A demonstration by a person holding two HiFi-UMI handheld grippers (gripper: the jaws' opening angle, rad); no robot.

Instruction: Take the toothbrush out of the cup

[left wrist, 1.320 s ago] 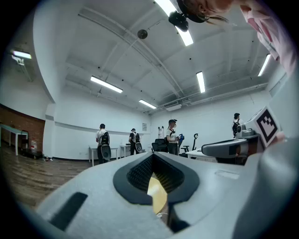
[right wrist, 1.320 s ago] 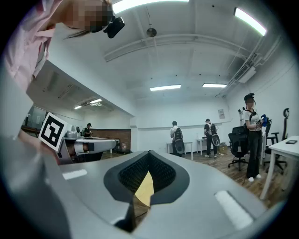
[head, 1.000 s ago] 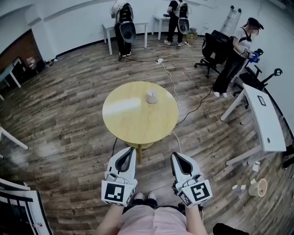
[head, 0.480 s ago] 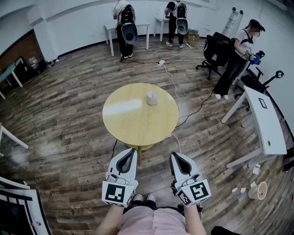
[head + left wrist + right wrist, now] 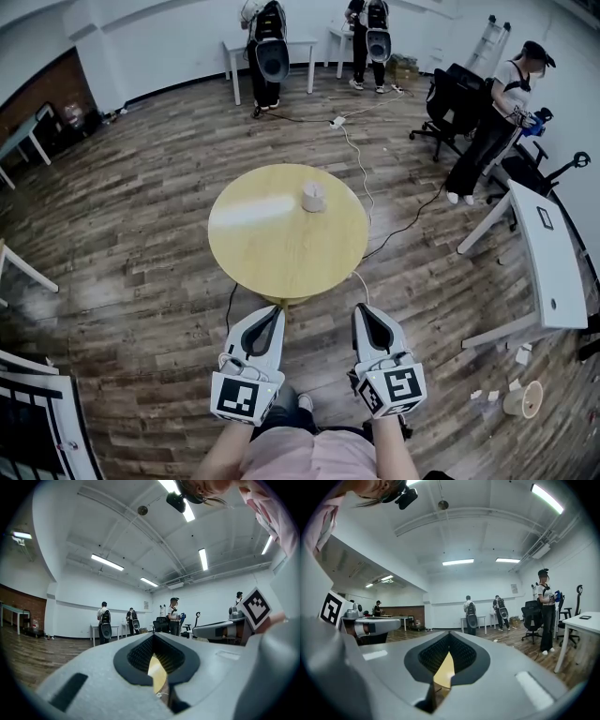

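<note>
A small white cup stands on the far half of the round yellow table. At this distance no toothbrush can be made out in it. My left gripper and right gripper are held side by side just short of the table's near edge. Both point level towards the table, far from the cup. In the left gripper view the left gripper is shut and empty, with a sliver of table showing under its tips. The right gripper is shut and empty too.
Two people with backpacks stand at white tables by the back wall. Another person stands beside an office chair at the right. A long white desk is at the right. A cable runs over the wooden floor.
The head view has shifted a little towards the table. Both grippers stay shut and side by side, slightly lower in the picture. The cup has not moved.
</note>
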